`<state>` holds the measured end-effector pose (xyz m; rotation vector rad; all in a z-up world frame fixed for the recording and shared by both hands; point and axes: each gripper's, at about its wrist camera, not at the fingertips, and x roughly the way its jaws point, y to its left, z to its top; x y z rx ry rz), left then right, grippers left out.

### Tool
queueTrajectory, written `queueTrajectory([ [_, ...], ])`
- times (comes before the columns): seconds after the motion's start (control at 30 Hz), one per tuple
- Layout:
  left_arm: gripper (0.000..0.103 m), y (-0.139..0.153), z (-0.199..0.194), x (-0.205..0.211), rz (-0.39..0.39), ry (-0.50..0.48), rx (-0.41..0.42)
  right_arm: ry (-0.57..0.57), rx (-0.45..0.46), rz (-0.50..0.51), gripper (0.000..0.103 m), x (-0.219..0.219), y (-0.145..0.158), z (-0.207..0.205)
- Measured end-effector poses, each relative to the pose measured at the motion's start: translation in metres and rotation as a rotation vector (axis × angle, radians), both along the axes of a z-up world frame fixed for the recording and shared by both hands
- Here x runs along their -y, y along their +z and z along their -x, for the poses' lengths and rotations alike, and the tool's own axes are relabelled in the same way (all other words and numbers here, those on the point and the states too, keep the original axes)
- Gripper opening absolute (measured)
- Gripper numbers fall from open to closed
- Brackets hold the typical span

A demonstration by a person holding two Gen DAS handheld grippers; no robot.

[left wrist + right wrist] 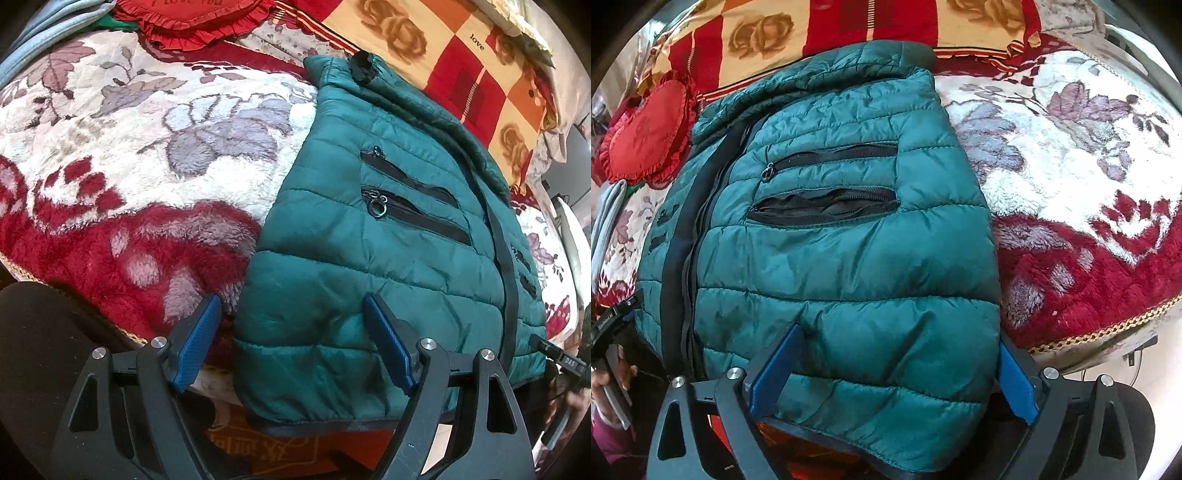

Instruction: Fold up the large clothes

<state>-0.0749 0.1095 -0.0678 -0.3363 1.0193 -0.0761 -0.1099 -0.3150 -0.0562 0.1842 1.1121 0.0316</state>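
Teal quilted jacket [827,258] flat, zipped, pocket zippers open.

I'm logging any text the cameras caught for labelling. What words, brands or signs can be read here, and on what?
"love": on a cream square of the checked bedspread.
"DAS": on the black handle of the other gripper, at the left wrist view's right edge.
Script on the orange item below the bed edge: upside down, unreadable.
White print on the black gripper part: too small.
Teal jacket: none.
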Motion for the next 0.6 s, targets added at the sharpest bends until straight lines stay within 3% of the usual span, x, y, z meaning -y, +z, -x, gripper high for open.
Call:
queueTrajectory([
  [0.2,0.08,-0.001,0.0,0.002,0.015,-0.007,0.0,0.038,0.0,-0.008,0.096,-0.007,0.002,0.001],
  [0.37,0.08,-0.002,0.001,0.008,0.027,-0.04,-0.003,0.069,0.031,-0.073,0.096,-0.011,0.013,0.003],
  [0.6,0.08,-0.005,0.001,0.007,0.035,-0.047,-0.002,0.055,0.001,-0.08,0.095,-0.008,-0.001,0.0],
])
